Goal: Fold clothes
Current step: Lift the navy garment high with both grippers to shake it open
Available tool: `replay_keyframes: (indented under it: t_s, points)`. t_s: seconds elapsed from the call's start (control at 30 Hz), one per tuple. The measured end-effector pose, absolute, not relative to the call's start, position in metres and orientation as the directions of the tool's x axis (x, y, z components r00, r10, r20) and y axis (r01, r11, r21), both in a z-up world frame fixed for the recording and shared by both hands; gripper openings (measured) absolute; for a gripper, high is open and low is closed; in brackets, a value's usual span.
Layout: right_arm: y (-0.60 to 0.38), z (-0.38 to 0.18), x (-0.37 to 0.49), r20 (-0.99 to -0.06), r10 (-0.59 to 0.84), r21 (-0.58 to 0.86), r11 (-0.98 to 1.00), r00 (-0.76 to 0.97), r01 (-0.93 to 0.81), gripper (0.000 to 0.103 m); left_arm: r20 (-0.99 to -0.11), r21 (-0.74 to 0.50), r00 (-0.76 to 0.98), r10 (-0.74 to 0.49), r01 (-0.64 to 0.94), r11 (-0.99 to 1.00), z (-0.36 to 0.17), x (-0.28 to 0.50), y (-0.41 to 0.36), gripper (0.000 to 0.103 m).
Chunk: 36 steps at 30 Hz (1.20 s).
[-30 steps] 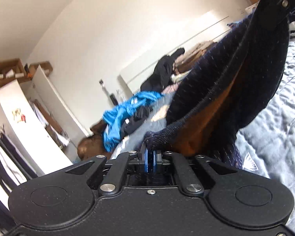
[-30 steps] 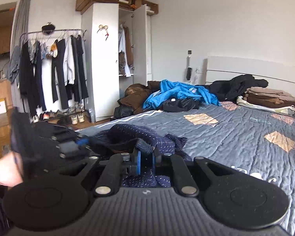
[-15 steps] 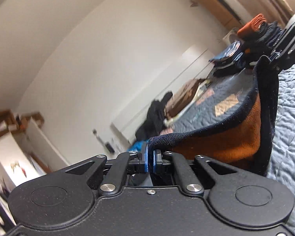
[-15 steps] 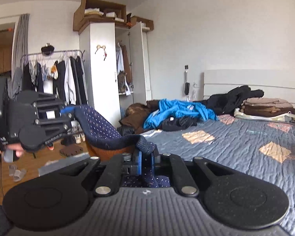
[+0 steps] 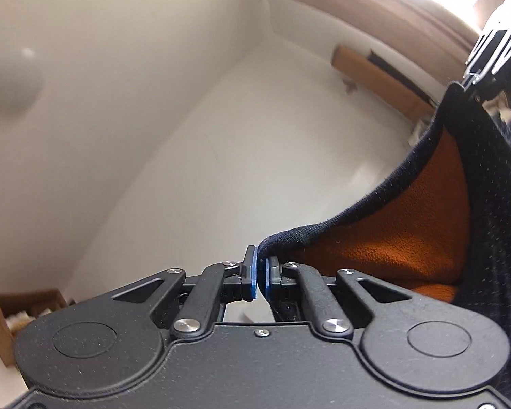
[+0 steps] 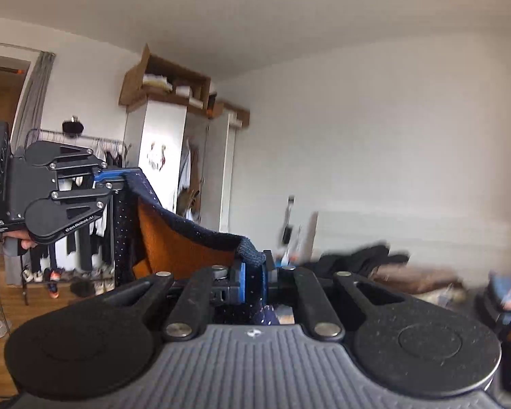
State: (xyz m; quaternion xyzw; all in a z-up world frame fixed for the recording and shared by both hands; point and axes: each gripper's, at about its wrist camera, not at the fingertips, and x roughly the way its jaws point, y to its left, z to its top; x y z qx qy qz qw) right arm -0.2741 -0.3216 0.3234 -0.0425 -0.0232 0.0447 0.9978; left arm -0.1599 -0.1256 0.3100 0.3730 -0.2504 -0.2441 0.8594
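Note:
A navy dotted garment with an orange fleece lining (image 5: 405, 238) hangs stretched in the air between both grippers. My left gripper (image 5: 260, 274) is shut on one end of its navy hem. At the other end of the hem, my right gripper (image 6: 253, 281) is shut on the cloth. In the right wrist view the garment (image 6: 173, 242) sags from the left gripper (image 6: 119, 179), held high at the left by a hand. In the left wrist view the right gripper's body shows at the top right corner; the garment's lower part is hidden.
A white wardrobe (image 6: 160, 156) with cardboard boxes (image 6: 163, 81) on top and a clothes rack (image 6: 85, 204) stand at the left. Dark clothes (image 6: 357, 255) are piled on the bed (image 6: 426, 283) at the right. The left wrist view looks at wall and ceiling.
Both grippers have risen, lifting the garment off the bed and stretching its hem between them. The left gripper tilted upward, losing the bed from its view.

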Motion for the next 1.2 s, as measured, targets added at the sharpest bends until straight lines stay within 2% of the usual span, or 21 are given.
replay_keyframes:
  t_s: [0.17, 0.37, 0.53, 0.63, 0.77, 0.93, 1.1, 1.2]
  points:
    - [-0.312, 0.379, -0.321, 0.13, 0.039, -0.182, 0.983, 0.991, -0.015, 0.008, 0.332, 0.744, 0.699, -0.633, 0.218, 0.632, 0.344, -0.197, -0.13, 0.005]
    - [-0.297, 0.418, -0.358, 0.182, -0.032, -0.305, 0.948, 0.983, 0.087, 0.008, 0.392, 0.731, 0.632, -0.668, 0.228, 0.644, 0.357, -0.225, -0.145, 0.005]
    - [-0.307, 0.426, -0.351, 0.172, -0.096, -0.339, 0.929, 0.98, 0.15, 0.008, 0.392, 0.731, 0.609, -0.689, 0.249, 0.635, 0.35, -0.212, -0.185, 0.005]
    - [-0.326, 0.419, -0.338, 0.147, -0.144, -0.331, 0.925, 0.979, 0.186, 0.008, 0.363, 0.738, 0.611, -0.704, 0.273, 0.617, 0.34, -0.186, -0.225, 0.005]
    - [-0.371, 0.393, -0.279, 0.077, -0.226, -0.312, 0.919, 0.971, 0.239, 0.008, 0.292, 0.737, 0.625, -0.724, 0.336, 0.587, 0.317, -0.131, -0.291, 0.005]
    - [-0.437, 0.353, -0.184, -0.033, -0.339, -0.298, 0.901, 0.94, 0.314, 0.008, 0.147, 0.721, 0.652, -0.744, 0.444, 0.532, 0.267, -0.042, -0.389, 0.005]
    - [-0.51, 0.284, -0.071, -0.139, -0.459, -0.326, 0.858, 0.878, 0.397, 0.008, -0.029, 0.657, 0.661, -0.749, 0.578, 0.485, 0.18, 0.052, -0.485, 0.005]
    - [-0.548, 0.226, -0.013, -0.217, -0.482, -0.331, 0.854, 0.849, 0.401, 0.008, -0.158, 0.6, 0.656, -0.738, 0.658, 0.456, 0.115, 0.109, -0.532, 0.005]
